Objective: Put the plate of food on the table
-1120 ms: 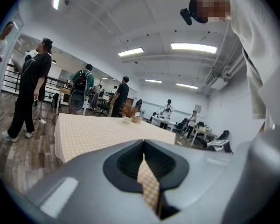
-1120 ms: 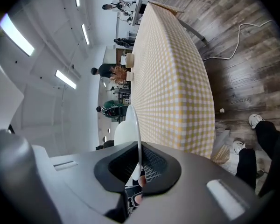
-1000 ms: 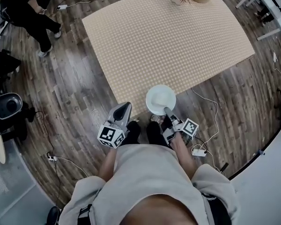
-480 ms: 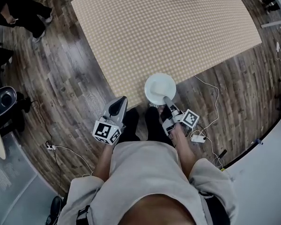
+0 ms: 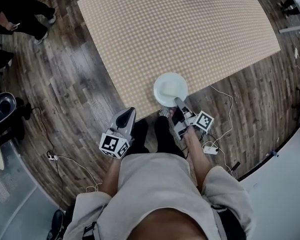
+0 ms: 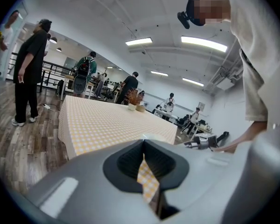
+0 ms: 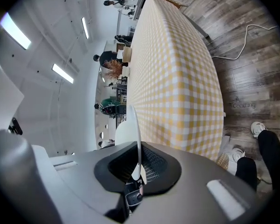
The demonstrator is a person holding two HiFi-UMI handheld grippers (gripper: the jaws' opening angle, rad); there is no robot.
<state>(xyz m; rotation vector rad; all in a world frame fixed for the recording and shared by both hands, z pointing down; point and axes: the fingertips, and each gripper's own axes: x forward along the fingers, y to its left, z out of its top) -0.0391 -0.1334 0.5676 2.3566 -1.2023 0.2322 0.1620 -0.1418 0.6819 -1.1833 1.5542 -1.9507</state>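
Closest in, the person's two bare forearms reach forward from light sleeves, each with a marker-cube gripper angled a little downward toward the table. The left gripper hangs over the wood floor just short of the table's near corner. Its own view shows what the head view cannot: the jaws meet at their tips with nothing between them, only a sliver of checked cloth visible through the slit behind. The right gripper is clamped on the near rim of the white plate. From above the plate reads as a full round disc overlapping the table's near edge. In the right gripper view it is a thin white line seen edge-on between the pads, with the yellow-checked cloth running away beside it. Whether the plate touches the cloth I cannot tell, nor what lies on it. Dark shoes stand below the grippers, a white cable trailing beside them. At the table's far end, only the left gripper view shows a potted dried plant and standing people.
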